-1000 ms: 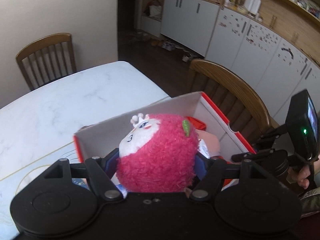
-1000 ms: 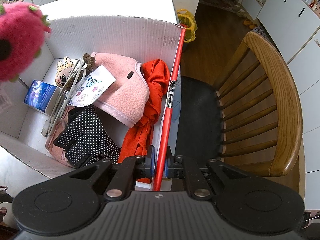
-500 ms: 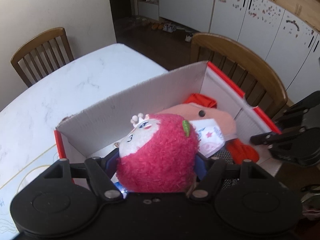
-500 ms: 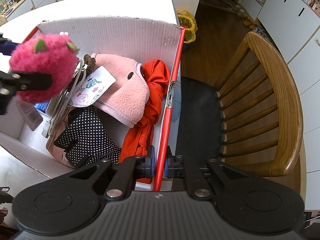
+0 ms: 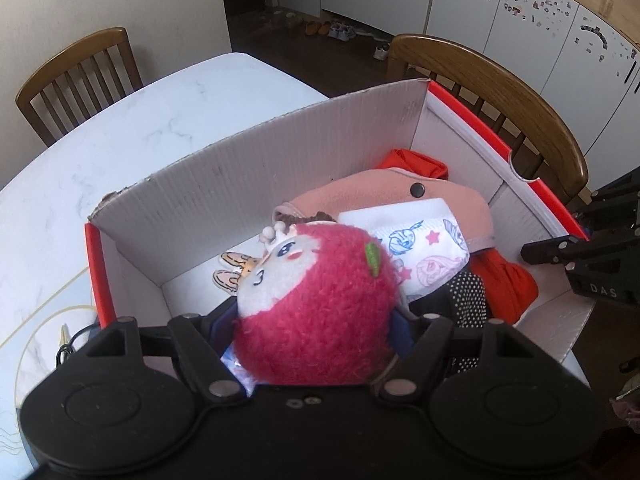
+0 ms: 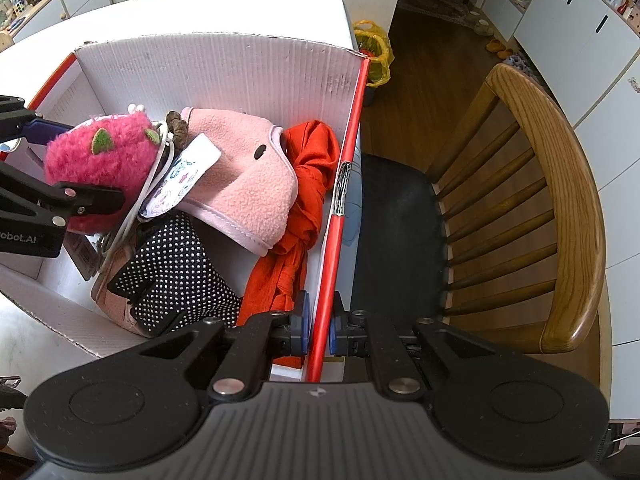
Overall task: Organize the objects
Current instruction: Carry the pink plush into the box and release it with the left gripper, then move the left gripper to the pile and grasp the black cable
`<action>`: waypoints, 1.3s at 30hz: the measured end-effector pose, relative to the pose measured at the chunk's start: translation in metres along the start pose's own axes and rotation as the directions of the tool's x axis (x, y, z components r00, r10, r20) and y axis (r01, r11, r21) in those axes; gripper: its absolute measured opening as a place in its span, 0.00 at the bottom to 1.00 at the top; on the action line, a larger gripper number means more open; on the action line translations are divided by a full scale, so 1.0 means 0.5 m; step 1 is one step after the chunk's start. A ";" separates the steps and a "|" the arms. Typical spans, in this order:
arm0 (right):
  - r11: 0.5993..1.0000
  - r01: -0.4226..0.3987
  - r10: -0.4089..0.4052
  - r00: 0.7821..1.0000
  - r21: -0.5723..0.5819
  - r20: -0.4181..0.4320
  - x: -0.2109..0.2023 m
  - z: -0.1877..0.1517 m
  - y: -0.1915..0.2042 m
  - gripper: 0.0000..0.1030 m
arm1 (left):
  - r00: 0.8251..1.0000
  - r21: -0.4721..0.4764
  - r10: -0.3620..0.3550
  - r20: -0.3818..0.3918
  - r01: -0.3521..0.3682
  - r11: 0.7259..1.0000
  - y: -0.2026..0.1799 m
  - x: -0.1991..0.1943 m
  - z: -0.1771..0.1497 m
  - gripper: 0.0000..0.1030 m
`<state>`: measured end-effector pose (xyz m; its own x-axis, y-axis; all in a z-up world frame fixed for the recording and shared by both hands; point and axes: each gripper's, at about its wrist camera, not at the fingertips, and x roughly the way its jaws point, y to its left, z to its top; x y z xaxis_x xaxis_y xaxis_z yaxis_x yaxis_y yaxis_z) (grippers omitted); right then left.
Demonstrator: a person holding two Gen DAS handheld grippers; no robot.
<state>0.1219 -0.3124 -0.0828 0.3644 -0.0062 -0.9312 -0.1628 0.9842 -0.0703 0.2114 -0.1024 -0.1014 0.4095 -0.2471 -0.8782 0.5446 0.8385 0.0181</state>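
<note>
A fuzzy pink plush toy with a white face sits between the pads of my left gripper, whose jaws are opening slightly while still touching it. In the right wrist view the plush hangs low inside the white cardboard box, over its left end, with the left gripper around it. My right gripper is shut on the box's red-edged side wall. Inside the box lie a pink fleece garment, a red cloth, a black dotted piece and a printed white cloth.
The box stands on a white marble table at its edge. A wooden chair with a black seat stands right beside the box. Another chair is at the table's far side. A yellow bag lies on the floor.
My left gripper has come down with the plush from above the box's left rim into the box. The right gripper has stayed on the box wall.
</note>
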 end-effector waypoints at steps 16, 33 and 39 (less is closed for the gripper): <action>1.000 -0.001 0.001 1.000 0.003 0.001 -0.004 -0.003 -0.006 0.09 | 0.996 -0.035 -0.070 0.059 0.073 0.997 0.018 -0.051 -0.014 0.91; 1.000 -0.001 0.001 1.000 0.003 -0.001 -0.007 -0.002 -0.009 0.09 | 0.973 -0.192 0.041 0.226 0.003 0.981 0.144 -0.185 -0.023 0.99; 1.000 0.001 -0.001 1.000 0.001 -0.002 -0.002 0.006 0.003 0.09 | 0.964 -0.279 0.145 0.222 -0.079 0.957 0.222 -0.194 -0.032 0.99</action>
<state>0.1240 -0.3105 -0.0812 0.3627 -0.0080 -0.9319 -0.1609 0.9844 -0.0711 0.2205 0.0224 -0.0217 0.6363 -0.2248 -0.7379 0.2842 0.9576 -0.0467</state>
